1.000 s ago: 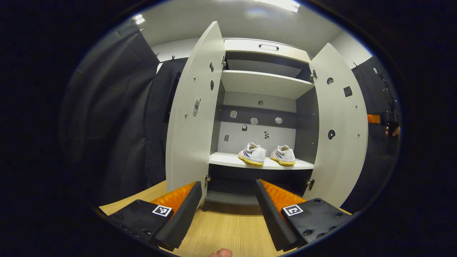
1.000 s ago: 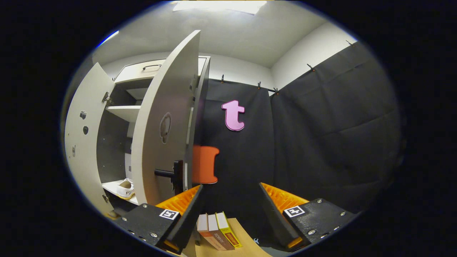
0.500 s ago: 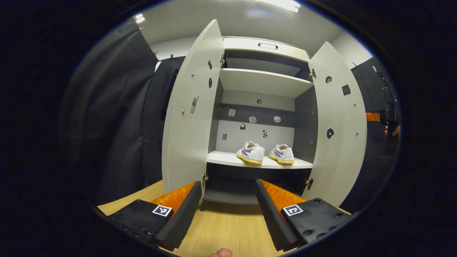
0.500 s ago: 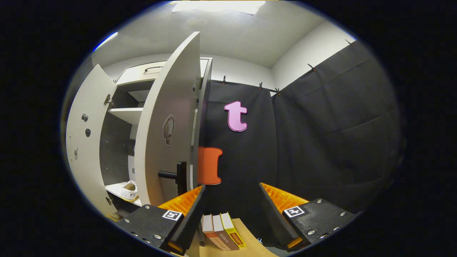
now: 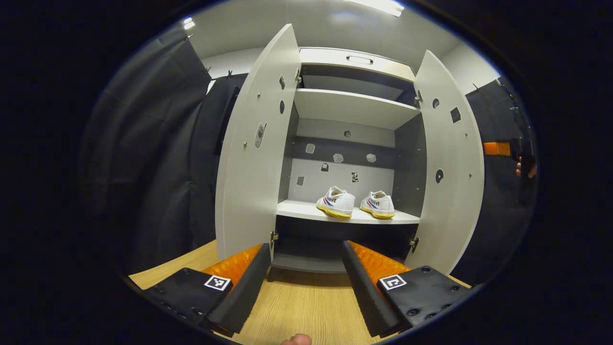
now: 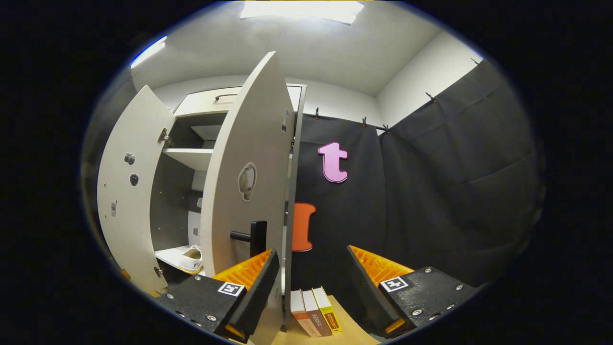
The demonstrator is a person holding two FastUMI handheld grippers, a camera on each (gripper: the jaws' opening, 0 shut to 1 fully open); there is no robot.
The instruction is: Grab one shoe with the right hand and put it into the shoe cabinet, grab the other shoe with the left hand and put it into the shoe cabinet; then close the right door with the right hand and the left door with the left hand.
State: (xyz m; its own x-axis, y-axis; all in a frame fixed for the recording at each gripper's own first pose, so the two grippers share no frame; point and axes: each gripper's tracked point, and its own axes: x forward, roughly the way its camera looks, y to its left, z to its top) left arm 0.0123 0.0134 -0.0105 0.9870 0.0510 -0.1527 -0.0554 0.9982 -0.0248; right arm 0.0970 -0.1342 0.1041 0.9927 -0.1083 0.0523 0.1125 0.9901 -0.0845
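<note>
Both shoes sit side by side on the middle shelf [image 5: 306, 211] of the shoe cabinet [image 5: 352, 62]: left shoe [image 5: 336, 202], right shoe [image 5: 378, 204], toes toward the back wall. Placement is judged done; the step in hand is judged to be closing the right door [image 6: 251, 167].

Right gripper [image 6: 311, 282]: jaws spread wide, nothing held. It is seen just outside the right door's free edge, the near finger beside the black door handle [image 6: 254, 235]. In the left gripper view it is seen far off at the right edge [image 5: 498, 148], with a hand [image 5: 524, 170] behind it, outboard of the door.

To do the step well: the door should be pushed on its outer face near the free edge, not near the hinges, and swung in a smooth arc until flush. Jaws need not be clamped; a flat push with one finger is judged enough. The handle should not be snagged. The books [image 6: 316, 316] standing below are near the swing path and should be cleared.

Left gripper [image 5: 306, 287]: jaws open, empty, held low over the wooden floor [image 5: 297, 306], pointed level at the cabinet centre, well apart from the left door [image 5: 254, 153], which stands wide open.
</note>
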